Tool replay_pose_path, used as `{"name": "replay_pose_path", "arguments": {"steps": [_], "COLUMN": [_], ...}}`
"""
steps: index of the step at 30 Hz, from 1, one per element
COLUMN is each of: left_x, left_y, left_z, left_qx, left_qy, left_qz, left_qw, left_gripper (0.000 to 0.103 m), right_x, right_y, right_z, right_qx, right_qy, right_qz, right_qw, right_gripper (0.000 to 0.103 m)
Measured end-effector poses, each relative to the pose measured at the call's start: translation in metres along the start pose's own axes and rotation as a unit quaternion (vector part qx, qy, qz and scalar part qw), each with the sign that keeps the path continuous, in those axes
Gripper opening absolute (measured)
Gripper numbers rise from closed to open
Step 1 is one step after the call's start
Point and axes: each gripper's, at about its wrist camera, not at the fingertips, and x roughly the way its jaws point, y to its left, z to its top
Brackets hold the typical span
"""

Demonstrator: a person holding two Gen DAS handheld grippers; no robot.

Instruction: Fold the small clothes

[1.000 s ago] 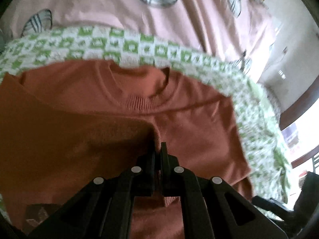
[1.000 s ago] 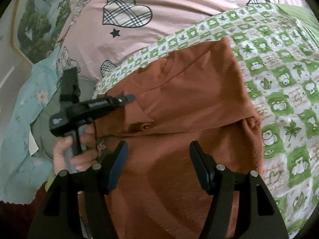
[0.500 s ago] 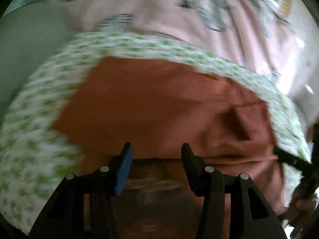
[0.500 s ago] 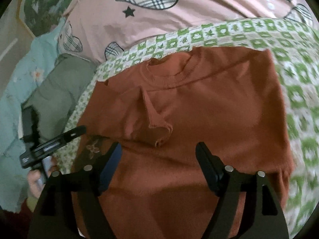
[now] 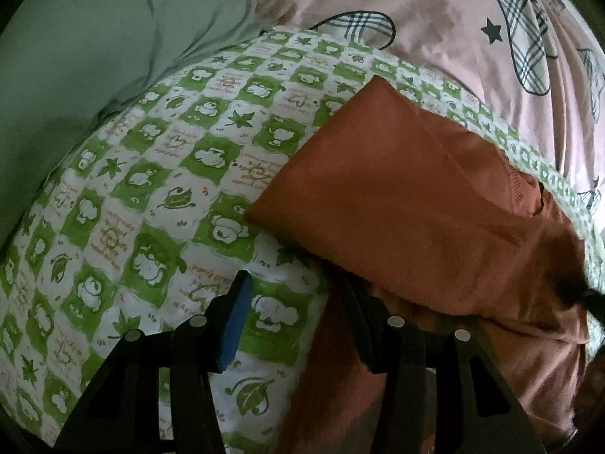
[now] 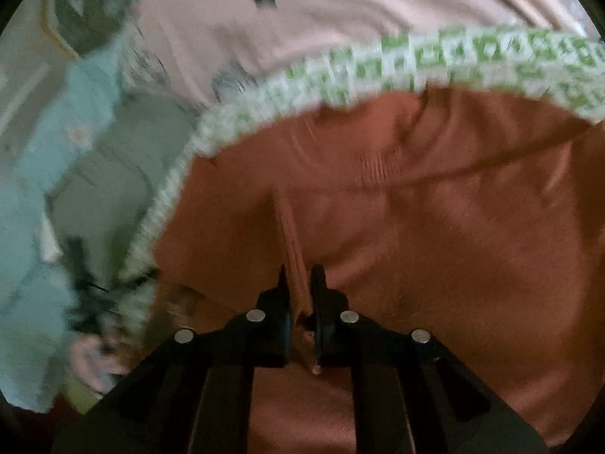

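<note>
A rust-orange sweater (image 5: 427, 204) lies on a green-and-white checked quilt (image 5: 181, 174), with one side folded over its body. My left gripper (image 5: 295, 287) hovers open over the quilt at the sweater's left edge. Its blue-padded left finger is above the quilt, its right finger is above the sweater's border, and nothing is pinched. In the right wrist view the sweater (image 6: 435, 234) fills the frame, neckline at the top. My right gripper (image 6: 300, 276) is closing tight on the sleeve (image 6: 293, 242), which stands up as a thin ridge between the pads.
A pink duvet with plaid hearts (image 5: 453, 19) lies behind the quilt. A grey-green pillow (image 5: 87, 38) is at the left. Light blue floral bedding (image 6: 41, 174) shows at the left of the right wrist view, where a blurred hand (image 6: 90, 359) holds the other gripper.
My left gripper let go of the sweater, opened and swung left to the sweater's edge over the quilt. My right gripper moved in over the sweater and shut on the sleeve.
</note>
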Motion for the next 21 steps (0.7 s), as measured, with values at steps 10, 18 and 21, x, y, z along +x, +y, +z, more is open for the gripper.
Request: {"name": "replay_pose_path", "arguments": {"steps": [10,18,21], "left_x": [0.011,0.009,0.009], "left_y": [-0.028,-0.008,-0.015], "left_z": [0.005,0.007,0.005], "left_qx": [0.025,-0.027,-0.006], "left_qy": [0.000,-0.009,-0.011], "left_qz": [0.003,-0.007,0.003], "left_qw": [0.9997,0.9996,0.9999], "left_gripper": [0.043,0.035,0.035], "right_x": [-0.081,-0.085,-0.104], "right_y": [-0.074,-0.067,-0.057], "right_z": [0.008,0.021,0.028], "right_qx": [0.103,0.086,0.069], "right_qy": [-0.061,-0.096,-0.136], "right_qz": [-0.050,-0.055,-0.063], "right_qw": [0.991,0.990,0.986], "right_gripper": [0.008,0.007,0.007]}}
